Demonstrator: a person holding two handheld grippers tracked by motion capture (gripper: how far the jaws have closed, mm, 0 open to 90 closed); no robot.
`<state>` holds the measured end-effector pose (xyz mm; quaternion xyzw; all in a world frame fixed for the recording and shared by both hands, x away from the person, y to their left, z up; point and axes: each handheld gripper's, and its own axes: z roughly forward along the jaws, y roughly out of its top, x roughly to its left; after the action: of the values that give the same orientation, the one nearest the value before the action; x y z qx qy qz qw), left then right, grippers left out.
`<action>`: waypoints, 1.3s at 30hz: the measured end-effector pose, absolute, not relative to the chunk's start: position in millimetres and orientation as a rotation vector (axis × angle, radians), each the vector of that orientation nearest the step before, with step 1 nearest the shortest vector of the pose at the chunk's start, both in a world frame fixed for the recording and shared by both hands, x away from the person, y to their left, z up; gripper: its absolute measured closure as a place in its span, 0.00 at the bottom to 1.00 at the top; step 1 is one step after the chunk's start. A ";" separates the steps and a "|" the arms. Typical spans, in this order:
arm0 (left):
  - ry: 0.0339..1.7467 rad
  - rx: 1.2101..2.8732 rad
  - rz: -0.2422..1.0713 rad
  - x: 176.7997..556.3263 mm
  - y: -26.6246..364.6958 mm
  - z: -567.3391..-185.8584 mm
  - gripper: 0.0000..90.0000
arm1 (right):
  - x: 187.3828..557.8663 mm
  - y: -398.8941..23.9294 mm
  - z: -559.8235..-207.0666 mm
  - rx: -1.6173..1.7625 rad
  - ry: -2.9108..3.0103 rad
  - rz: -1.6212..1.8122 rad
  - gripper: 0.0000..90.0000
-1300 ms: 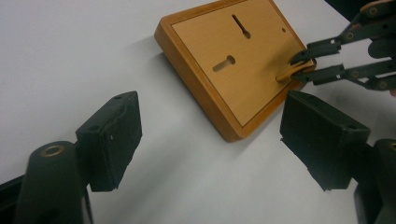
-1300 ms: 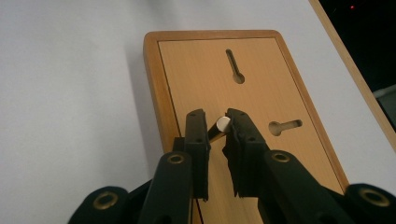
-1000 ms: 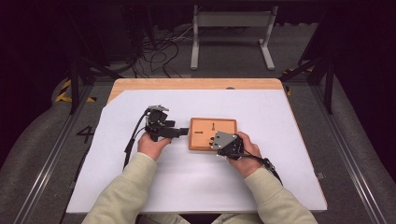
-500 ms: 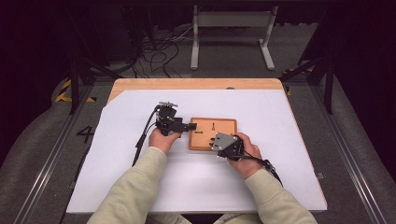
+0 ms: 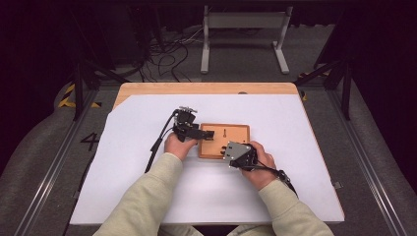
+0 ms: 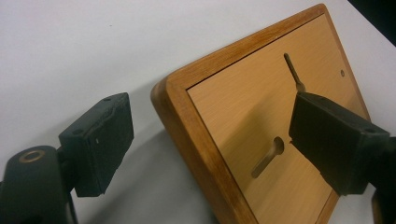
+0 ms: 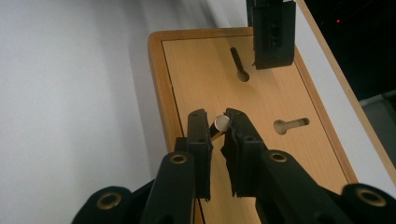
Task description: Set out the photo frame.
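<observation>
A shallow wooden board with a raised rim and keyhole slots lies in the middle of the white table. My left gripper reaches in from the left and stands open. One of its jaws is over the white sheet and the other over the board, so they straddle the board's rim. My right gripper is at the board's near edge under its grey plate. It is shut on a small silver-headed pin just above the board. Whether the pin touches the board is hidden.
A white sheet covers the table, leaving a strip of bare wood along the far edge. Beyond the table are floor cables and a metal stand. The person's sleeves come in from the bottom.
The left hand has moved right toward the board, and its jaws now reach over the board's left rim. The right hand has stayed at the near edge.
</observation>
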<state>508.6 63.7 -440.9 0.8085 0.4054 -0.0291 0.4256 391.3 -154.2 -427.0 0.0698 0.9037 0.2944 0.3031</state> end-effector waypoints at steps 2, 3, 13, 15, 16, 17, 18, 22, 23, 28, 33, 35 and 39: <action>1.019 2.019 -0.087 509.9 61.3 -441.8 0.16 | 390.8 -154.0 -427.3 0.182 2.395 0.781 0.90; 1.017 2.017 -0.093 510.7 60.8 -442.4 0.16 | 390.9 -154.2 -427.3 0.177 2.393 0.782 0.90; 1.010 2.009 -0.167 516.4 59.2 -451.2 0.16 | 389.4 -154.5 -427.8 0.169 2.387 0.777 0.90; 0.999 2.009 -0.193 516.4 58.4 -452.9 0.17 | 389.3 -154.6 -427.9 0.168 2.387 0.777 0.90; 0.986 2.007 -0.211 516.5 57.6 -454.2 0.18 | 389.3 -154.6 -427.9 0.168 2.387 0.778 0.90; 0.976 2.009 -0.223 516.2 57.0 -454.8 0.20 | 389.4 -154.7 -428.0 0.168 2.386 0.778 0.90; 0.962 2.010 -0.237 515.5 55.7 -455.3 0.22 | 389.4 -154.7 -428.0 0.168 2.386 0.778 0.90; 0.972 2.007 -0.248 515.6 56.3 -455.0 0.24 | 389.5 -154.7 -428.1 0.167 2.385 0.777 0.90; 0.976 1.999 -0.258 515.7 57.4 -454.9 0.25 | 389.5 -154.7 -428.1 0.167 2.385 0.777 0.90; 0.977 1.986 -0.272 515.9 60.3 -454.2 0.29 | 389.1 -154.5 -428.3 0.162 2.385 0.778 0.90; 0.971 1.982 -0.276 515.4 63.1 -453.0 0.33 | 388.8 -154.6 -428.2 0.174 2.392 0.778 0.90; 0.970 1.968 -0.284 515.2 65.3 -453.1 0.34 | 389.1 -154.7 -428.6 0.175 2.396 0.778 0.90; 0.964 1.956 -0.286 514.7 67.8 -454.6 0.36 | 389.8 -155.0 -430.5 0.212 2.429 0.784 0.80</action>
<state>514.7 67.8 -454.6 0.7925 0.3904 -0.1160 0.4540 389.8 -155.0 -430.5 0.0792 0.9088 0.2932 0.2861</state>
